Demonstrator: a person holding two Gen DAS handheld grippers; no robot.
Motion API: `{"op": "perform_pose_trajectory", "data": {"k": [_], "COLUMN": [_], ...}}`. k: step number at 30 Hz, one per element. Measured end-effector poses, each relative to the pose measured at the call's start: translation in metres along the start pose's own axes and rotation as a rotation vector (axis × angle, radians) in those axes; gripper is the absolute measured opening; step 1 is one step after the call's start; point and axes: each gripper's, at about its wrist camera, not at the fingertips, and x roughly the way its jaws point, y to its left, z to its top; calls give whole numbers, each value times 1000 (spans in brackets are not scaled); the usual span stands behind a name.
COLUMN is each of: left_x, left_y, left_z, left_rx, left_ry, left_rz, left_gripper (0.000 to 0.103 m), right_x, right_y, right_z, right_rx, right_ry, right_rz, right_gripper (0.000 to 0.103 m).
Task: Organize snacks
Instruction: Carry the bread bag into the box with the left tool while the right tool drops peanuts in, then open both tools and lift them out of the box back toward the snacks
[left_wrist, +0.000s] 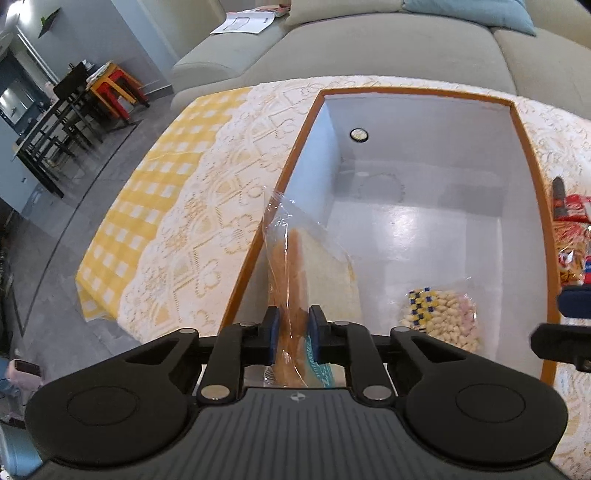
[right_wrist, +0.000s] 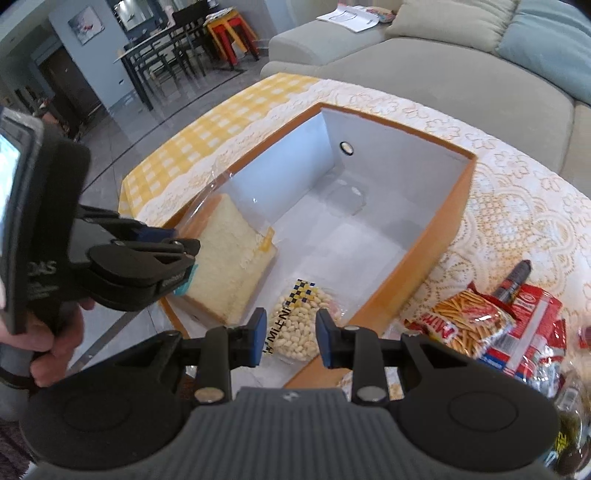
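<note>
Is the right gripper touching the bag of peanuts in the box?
Apart. The right wrist view shows the right gripper with open jaws above the bag of peanuts, which lies flat on the box floor.

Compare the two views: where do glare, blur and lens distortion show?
Left wrist view: glare on the box floor, straight rims bowed by the fisheye. Right wrist view: snack packets blurred towards the right edge, sofa curved by the lens.

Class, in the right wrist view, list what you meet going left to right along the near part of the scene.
Left gripper → bread → nuts bag → box rim → pretzel sticks
</note>
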Motion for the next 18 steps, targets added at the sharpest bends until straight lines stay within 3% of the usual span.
{"op": "perform_pose_trajectory", "data": {"k": [3, 7, 11, 16, 18], "left_x": [5, 16, 20, 24, 22], "left_y": [2, -9, -11, -30, -34], "left_z": [4, 7, 10, 6, 5], "left_rx": [16, 120, 124, 231, 252], "left_ry": [-5, 5, 22, 43, 37], "left_rz": [-24, -12, -55, 17, 63], "left_gripper": [18, 17, 17, 24, 34], "right_x": [-10, -19, -24, -29, -29], "right_y": [-2, -3, -5, -5, -6], "right_z": [-5, -13, -19, -23, -23], "right_rx": [3, 9, 20, 36, 45], "right_ry": [-13, -12, -15, -20, -22], "right_rz": [-8, -15, -23, -26, -26], "right_gripper": [29, 29, 29, 29, 29]}}
